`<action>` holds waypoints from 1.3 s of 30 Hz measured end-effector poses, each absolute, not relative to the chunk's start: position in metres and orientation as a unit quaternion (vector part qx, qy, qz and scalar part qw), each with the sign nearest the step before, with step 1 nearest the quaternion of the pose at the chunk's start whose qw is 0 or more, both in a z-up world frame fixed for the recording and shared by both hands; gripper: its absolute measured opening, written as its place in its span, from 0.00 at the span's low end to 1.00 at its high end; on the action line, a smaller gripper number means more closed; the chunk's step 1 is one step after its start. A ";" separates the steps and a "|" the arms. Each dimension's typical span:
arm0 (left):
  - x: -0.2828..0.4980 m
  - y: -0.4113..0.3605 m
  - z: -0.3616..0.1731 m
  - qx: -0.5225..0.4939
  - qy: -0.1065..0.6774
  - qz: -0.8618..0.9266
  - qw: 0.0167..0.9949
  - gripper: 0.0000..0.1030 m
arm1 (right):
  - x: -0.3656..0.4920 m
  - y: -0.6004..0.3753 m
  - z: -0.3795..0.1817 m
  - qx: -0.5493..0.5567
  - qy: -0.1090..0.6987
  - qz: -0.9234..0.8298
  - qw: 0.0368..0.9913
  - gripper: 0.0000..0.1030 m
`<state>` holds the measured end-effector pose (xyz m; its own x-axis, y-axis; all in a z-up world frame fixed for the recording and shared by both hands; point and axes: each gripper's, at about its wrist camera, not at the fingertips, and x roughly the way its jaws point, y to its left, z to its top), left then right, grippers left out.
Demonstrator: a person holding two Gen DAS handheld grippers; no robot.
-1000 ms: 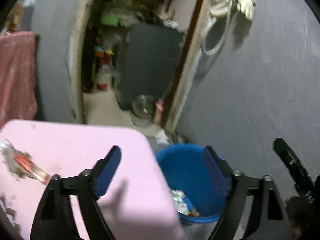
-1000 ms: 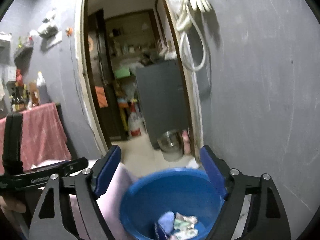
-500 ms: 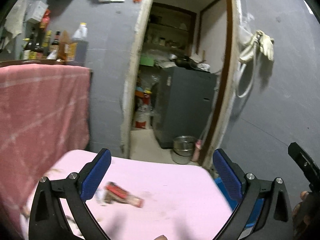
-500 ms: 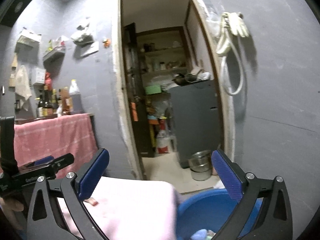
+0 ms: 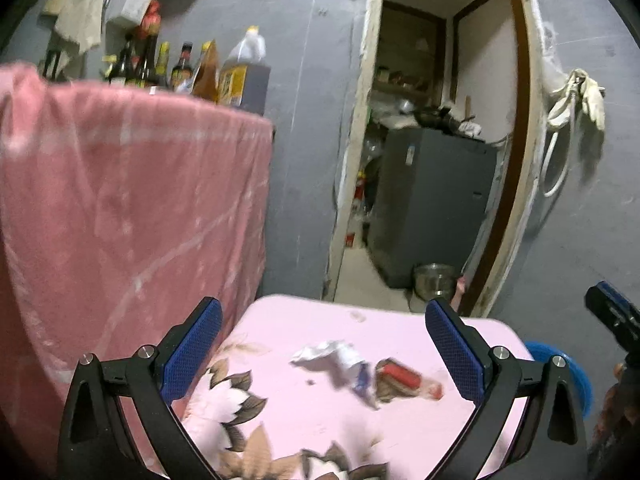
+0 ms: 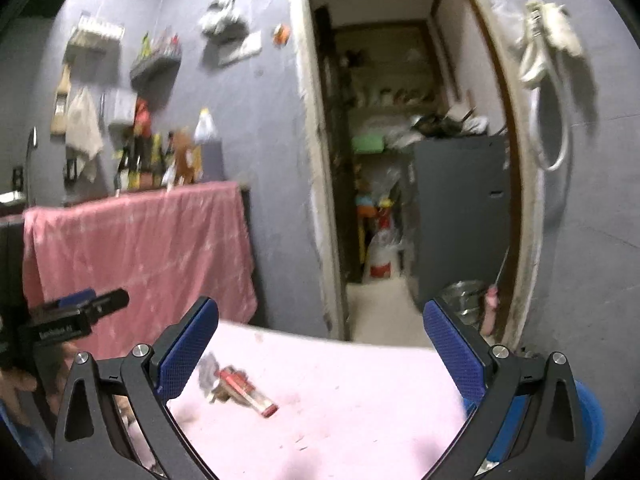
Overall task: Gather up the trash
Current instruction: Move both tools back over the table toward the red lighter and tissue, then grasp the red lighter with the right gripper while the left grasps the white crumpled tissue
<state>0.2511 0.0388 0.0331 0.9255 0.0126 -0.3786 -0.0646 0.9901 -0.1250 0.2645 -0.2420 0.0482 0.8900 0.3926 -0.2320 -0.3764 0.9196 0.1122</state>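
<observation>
Comparing views: the left wrist camera alone shows a crumpled white paper beside the red wrapper on the pink desk. Both lie ahead of the left hand-held gripper, jaws wide, empty. The right hand-held gripper is likewise spread, empty. The blue bin is cut off at the desk's right edge; motion blur obscures wrapper print.
</observation>
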 end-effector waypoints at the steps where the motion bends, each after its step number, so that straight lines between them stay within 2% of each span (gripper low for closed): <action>1: 0.254 0.043 0.030 -0.071 0.198 0.019 0.977 0.97 | 0.271 -0.234 0.044 0.021 0.142 0.203 0.969 1.00; 8: 0.276 0.055 0.001 -0.082 0.260 -0.006 0.962 0.96 | 0.303 -0.200 0.011 -0.018 0.242 0.239 0.940 0.99; 11: 0.286 0.055 -0.006 -0.086 0.280 -0.018 0.956 0.95 | 0.315 -0.188 -0.005 -0.034 0.286 0.253 0.923 0.89; 12: 0.288 0.055 -0.009 -0.089 0.286 -0.022 0.954 0.93 | 0.318 -0.185 -0.009 -0.040 0.299 0.257 0.918 0.83; 14: 0.294 0.054 -0.015 -0.094 0.300 -0.034 0.949 0.87 | 0.324 -0.179 -0.019 -0.052 0.322 0.266 0.907 0.81; 18: 0.302 0.051 -0.024 -0.098 0.327 -0.049 0.939 0.73 | 0.333 -0.168 -0.035 -0.068 0.365 0.291 0.882 0.69; 23: 0.305 0.049 -0.032 -0.108 0.348 -0.068 0.929 0.67 | 0.340 -0.156 -0.048 -0.088 0.391 0.308 0.863 0.61; 27: 0.309 0.042 -0.033 -0.108 0.360 -0.080 0.923 0.58 | 0.344 -0.148 -0.054 -0.096 0.401 0.317 0.854 0.51; 32: 0.314 0.036 -0.035 -0.111 0.368 -0.086 0.919 0.50 | 0.349 -0.147 -0.054 -0.082 0.402 0.325 0.852 0.50; 39: 0.326 0.029 -0.039 -0.115 0.383 -0.075 0.914 0.33 | 0.361 -0.145 -0.057 -0.068 0.411 0.328 0.848 0.48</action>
